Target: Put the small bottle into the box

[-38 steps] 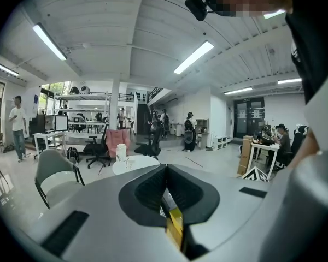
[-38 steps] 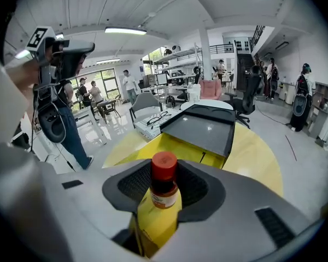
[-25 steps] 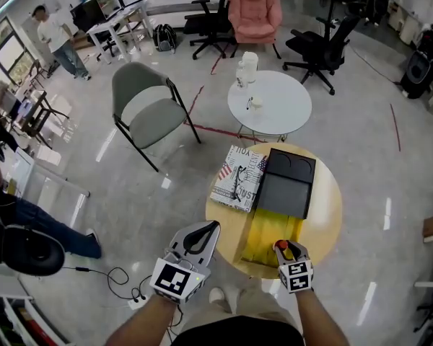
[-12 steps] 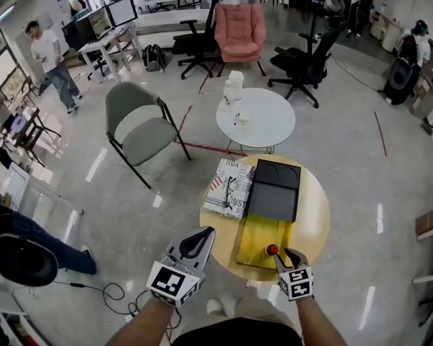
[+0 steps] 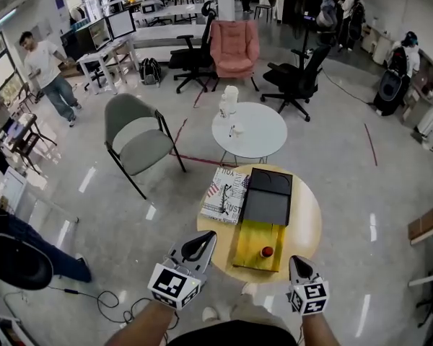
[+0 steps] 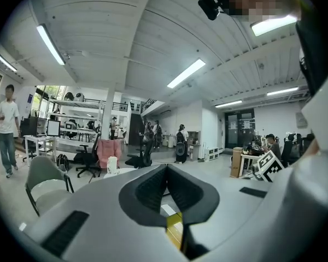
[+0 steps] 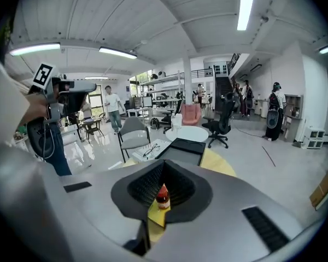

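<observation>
So the small bottle (image 5: 267,251) is sitting in the shallow yellow box (image 5: 254,240), over toward its near-right corner. It's upright, long axis straight up and down, red cap on top. From the head view you mostly just see the cap.

The right gripper (image 5: 294,261) hangs just off the near edge of the round desk (image 5: 307,218), near-right of the bottle and clear of it. Its jaws are only a little apart with nothing in them. In the right gripper view the bottle shows through the gap, but it's farther out, not between the pads.

The left gripper (image 5: 211,234) is at the desk's near-left edge with its jaws closed together, holding nothing.

Room-wise, the yellow box's near edge runs close to the desk's near rim. A black case (image 5: 267,197) butts up against its far side, and a magazine (image 5: 226,193) lies left of that. The right side of the desk is bare, with open floor beyond. A white round table (image 5: 250,130) sits just past the far edge.
</observation>
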{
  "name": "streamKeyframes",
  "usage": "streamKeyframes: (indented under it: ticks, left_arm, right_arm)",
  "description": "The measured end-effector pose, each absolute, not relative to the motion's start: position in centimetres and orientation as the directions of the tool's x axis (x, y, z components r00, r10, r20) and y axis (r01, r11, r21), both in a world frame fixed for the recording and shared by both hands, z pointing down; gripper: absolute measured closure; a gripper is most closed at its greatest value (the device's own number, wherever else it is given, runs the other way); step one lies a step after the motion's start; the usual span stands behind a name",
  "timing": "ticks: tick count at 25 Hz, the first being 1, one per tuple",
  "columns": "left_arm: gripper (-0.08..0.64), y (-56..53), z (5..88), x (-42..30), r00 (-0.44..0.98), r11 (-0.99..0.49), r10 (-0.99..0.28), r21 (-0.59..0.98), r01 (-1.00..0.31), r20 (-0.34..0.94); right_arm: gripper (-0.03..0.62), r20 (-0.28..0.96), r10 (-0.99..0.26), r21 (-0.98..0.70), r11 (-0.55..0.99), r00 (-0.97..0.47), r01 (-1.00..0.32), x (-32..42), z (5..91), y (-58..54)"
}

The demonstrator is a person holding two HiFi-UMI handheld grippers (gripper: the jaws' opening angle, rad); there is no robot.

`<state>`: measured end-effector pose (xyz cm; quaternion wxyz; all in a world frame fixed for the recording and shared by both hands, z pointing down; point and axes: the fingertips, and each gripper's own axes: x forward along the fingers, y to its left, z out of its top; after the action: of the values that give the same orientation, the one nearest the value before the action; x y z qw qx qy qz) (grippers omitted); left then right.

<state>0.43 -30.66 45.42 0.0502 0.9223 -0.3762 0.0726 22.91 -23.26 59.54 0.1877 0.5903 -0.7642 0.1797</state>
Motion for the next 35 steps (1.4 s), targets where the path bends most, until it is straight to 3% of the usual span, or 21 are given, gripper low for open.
streamKeyframes:
  ticks: [18,35]
  left_arm:
    - [0.543,-25.6,42.2,0.6,0.731,-0.74,-0.667,-0.021,-0.672,0.146]
    - [0.543,-22.1,41.6,-2.1,0.751,-0.758,-0.648,-0.006,-0.653,0.126]
  right_arm:
    - [0.58,0.272,-0.923,-0.041,0.272,-0.272,-0.962,21.3,45.6,-18.8]
    - [0.58,0.257,-0.935,0.005,0.253,-0.244,-0.967,18.9,44.7,-14.5]
